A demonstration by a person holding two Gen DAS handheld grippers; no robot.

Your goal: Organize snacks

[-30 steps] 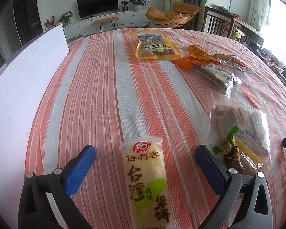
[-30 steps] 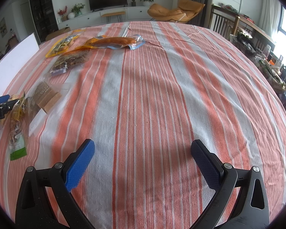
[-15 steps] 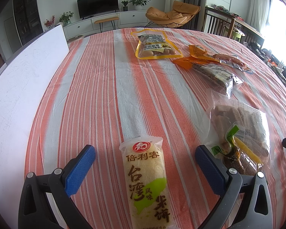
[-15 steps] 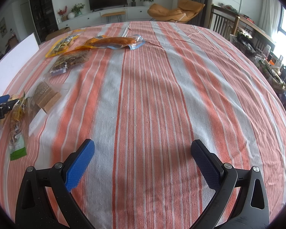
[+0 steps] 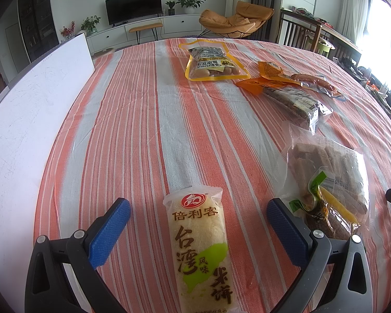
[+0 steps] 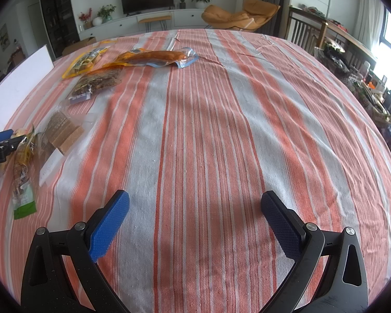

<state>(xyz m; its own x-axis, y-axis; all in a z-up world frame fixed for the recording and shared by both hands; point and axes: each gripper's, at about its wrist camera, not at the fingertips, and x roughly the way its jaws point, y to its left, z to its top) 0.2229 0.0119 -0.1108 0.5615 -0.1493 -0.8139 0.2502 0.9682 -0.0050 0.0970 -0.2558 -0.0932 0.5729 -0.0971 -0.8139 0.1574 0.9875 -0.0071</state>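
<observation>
My left gripper (image 5: 198,212) is open, its blue pads on either side of a white rice-cracker packet (image 5: 199,245) that lies between them on the striped cloth. To its right lie a clear bag of brown biscuits (image 5: 333,161) and a green-labelled snack packet (image 5: 323,206). Farther off lie a yellow peanut bag (image 5: 211,62), a dark snack bar packet (image 5: 292,101) and a sausage packet (image 5: 312,79). My right gripper (image 6: 195,208) is open and empty over bare cloth. In the right wrist view the sausage packet (image 6: 156,56) and biscuit bag (image 6: 62,130) lie at the left.
A white board (image 5: 26,109) lies along the table's left side. The orange and grey striped tablecloth (image 6: 221,130) covers the table. Chairs and a TV cabinet stand beyond the far edge. The left gripper's tip (image 6: 0,135) shows at the right wrist view's left edge.
</observation>
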